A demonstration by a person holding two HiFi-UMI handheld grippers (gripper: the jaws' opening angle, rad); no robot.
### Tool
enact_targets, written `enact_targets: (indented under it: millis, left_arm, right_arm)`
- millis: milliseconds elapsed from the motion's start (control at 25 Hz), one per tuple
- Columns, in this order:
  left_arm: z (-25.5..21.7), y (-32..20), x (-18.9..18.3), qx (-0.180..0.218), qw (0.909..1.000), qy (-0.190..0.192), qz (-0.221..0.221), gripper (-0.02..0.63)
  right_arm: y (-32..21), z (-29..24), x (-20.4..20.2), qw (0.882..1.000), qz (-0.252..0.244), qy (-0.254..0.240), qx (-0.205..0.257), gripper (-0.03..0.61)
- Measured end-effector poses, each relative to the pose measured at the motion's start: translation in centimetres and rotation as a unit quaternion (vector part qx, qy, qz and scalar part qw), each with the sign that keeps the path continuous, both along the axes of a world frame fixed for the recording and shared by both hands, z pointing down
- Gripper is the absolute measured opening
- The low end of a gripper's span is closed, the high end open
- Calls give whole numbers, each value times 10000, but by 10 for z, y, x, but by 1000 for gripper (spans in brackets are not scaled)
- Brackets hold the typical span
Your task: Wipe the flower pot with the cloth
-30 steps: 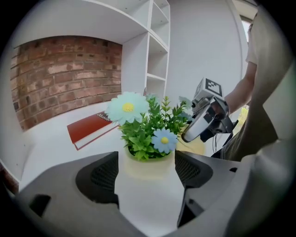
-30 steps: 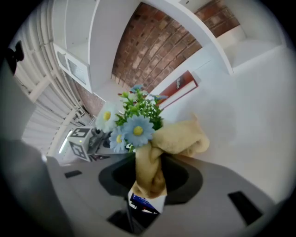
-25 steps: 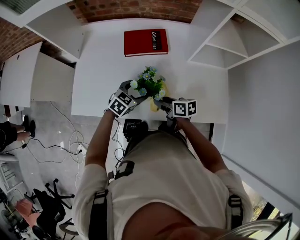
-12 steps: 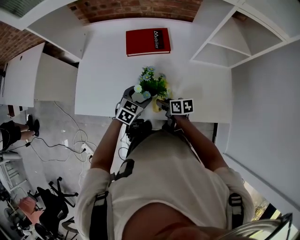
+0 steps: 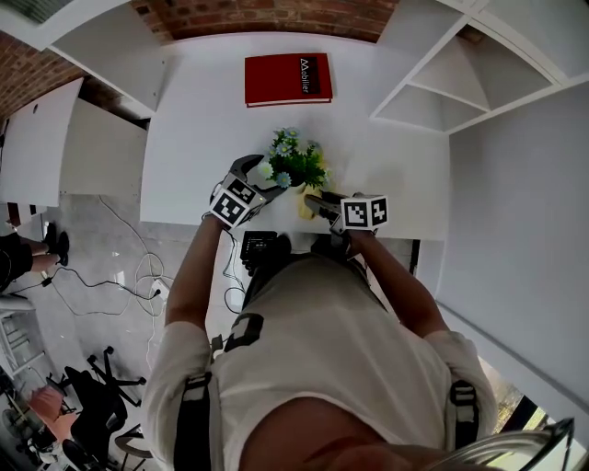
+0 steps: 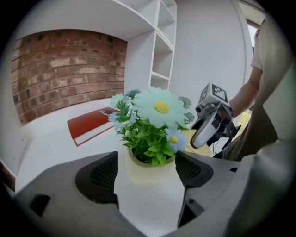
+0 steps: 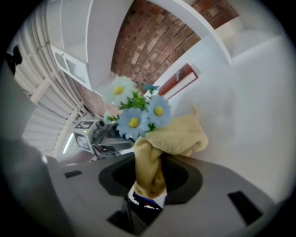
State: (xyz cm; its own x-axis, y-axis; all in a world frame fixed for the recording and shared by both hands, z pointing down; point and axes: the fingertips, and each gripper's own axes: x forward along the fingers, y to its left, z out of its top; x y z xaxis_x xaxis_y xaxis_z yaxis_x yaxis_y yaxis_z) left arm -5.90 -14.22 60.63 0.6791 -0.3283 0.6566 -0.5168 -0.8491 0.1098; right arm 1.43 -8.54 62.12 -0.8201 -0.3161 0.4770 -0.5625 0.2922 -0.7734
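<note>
Desk white, brick wall behind

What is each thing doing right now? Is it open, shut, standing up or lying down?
flower pot, upright between the left jaws
cloth, bunched up in the right jaws
red book, closed, lying flat
left gripper, shut on the flower pot
right gripper, shut on the cloth

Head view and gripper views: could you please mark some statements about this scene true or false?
The right gripper grips the soft yellow cloth. True.
The flat red book lies at the white table's near edge. False: it lies at the far side, by the brick wall.
The left gripper's jaws flank the round white flower pot. True.
The pot's daisies are red. False: pale blue with yellow centres.
</note>
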Motion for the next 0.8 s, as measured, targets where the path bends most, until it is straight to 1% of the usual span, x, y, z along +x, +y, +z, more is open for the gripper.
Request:
enact_targets:
  millis: [80,160,240,360,560,680,800]
  left_arm:
    - [4,2,6,-107,9998,4,187,367]
    - [7,7,11,-120,9996,-6,271,366]
    - [8,9,13,-47,9999,16,161,365]
    - [7,14,14,-55,9998,141,-123,365]
    - [8,34,15,-120,9993,105,-338,365]
    - [8,44,13,-166,9990,48,-413,365]
    - [8,49,9,-210,9990,35,-391,365]
  right_arm:
    - [-3,-20,-7,9997,-62,-200,132,149]
    - [-4,-22,-11,9997,-117,-147,178,149]
    - [-4,-11,-11,9999,-107,22,123,149]
    - [-1,8,-6,9997,40,236,-29,149]
    - [4,35,6,9980,187,541,-276,149]
    - [3,42,7,9974,205,633,-285,147]
    - [0,43,6,9971,196,678,-267,147]
